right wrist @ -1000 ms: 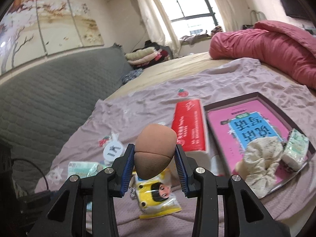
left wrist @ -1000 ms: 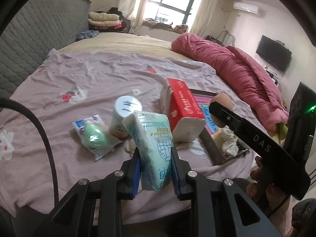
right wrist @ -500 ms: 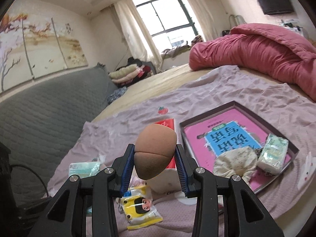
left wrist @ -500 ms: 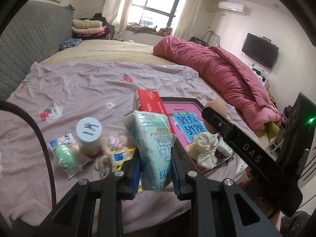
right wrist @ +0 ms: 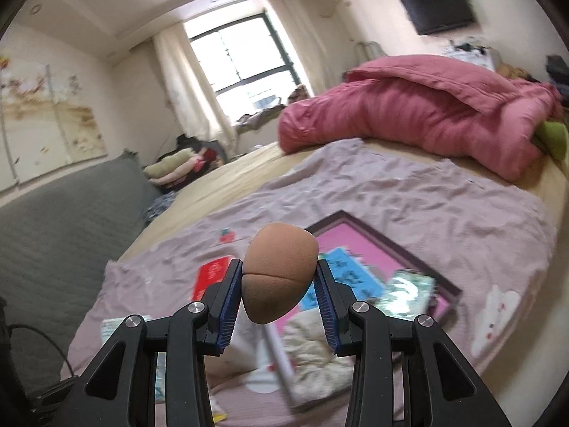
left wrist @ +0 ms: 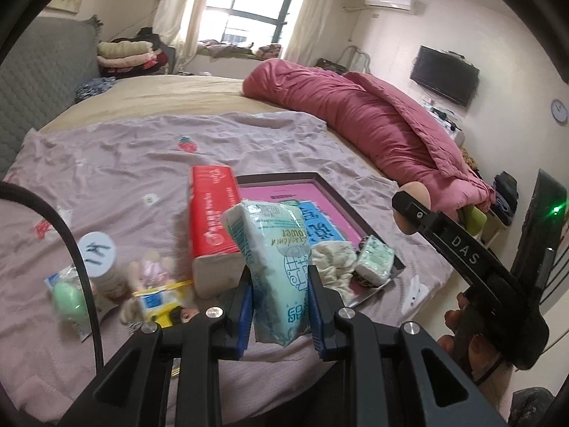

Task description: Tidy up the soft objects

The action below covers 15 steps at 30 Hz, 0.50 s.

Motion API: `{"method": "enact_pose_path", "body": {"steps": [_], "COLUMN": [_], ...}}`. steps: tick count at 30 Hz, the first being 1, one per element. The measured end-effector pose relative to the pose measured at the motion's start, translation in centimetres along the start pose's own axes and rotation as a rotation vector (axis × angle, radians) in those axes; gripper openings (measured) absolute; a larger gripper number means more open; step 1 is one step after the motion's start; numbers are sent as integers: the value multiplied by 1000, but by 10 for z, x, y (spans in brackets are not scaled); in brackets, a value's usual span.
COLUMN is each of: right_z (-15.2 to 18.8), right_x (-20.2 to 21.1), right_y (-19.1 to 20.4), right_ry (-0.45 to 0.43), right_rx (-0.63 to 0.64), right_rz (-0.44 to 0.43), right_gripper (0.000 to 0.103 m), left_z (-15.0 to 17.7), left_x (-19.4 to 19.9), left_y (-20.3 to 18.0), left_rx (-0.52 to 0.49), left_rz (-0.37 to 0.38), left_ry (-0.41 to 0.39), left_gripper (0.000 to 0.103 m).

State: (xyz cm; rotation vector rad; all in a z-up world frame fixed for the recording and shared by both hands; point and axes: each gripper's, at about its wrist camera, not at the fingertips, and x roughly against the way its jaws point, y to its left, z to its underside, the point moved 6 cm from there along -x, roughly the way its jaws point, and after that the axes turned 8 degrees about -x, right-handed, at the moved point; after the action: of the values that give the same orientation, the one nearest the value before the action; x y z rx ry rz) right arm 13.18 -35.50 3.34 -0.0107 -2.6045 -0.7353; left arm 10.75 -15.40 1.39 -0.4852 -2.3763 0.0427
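My left gripper (left wrist: 280, 293) is shut on a pale green tissue pack (left wrist: 274, 263) and holds it above the bed's front edge. My right gripper (right wrist: 280, 297) is shut on a brown egg-shaped sponge (right wrist: 279, 275), raised above the bed; it shows at the right in the left wrist view (left wrist: 414, 210). A dark-rimmed tray (left wrist: 359, 210) with a pink base holds a cream cloth (left wrist: 334, 261) and a small green tissue pack (left wrist: 375, 259). The tray (right wrist: 423, 259) also lies below the sponge in the right wrist view.
On the mauve sheet (left wrist: 124, 163) left of the tray: a red tissue box (left wrist: 213, 220), a white-lidded jar (left wrist: 97, 254), a green sponge in a packet (left wrist: 67, 295), a yellow packet (left wrist: 160, 302). A rolled pink duvet (left wrist: 373, 128) lies at the far right.
Both grippers have swung right and risen with their loads. The tray has moved toward the middle of both views. The jaws have not changed.
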Motion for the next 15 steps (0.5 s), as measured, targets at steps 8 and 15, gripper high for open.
{"method": "enact_pose_path", "body": {"steps": [8,15], "right_z": [-10,-3], "right_x": [1,-9], "right_y": [-42,-55], "right_ry": [-6,50], "right_rx": [-57,-69], "right_rz": [67,88], "right_gripper": [41,41], "left_z": [-7,-3], "left_x": [-22,-49], "left_y": [-31,-49], "left_rx": [-36,-65], "left_rz": [38,75], "left_ry": [17,57], "left_gripper": [27,27]}}
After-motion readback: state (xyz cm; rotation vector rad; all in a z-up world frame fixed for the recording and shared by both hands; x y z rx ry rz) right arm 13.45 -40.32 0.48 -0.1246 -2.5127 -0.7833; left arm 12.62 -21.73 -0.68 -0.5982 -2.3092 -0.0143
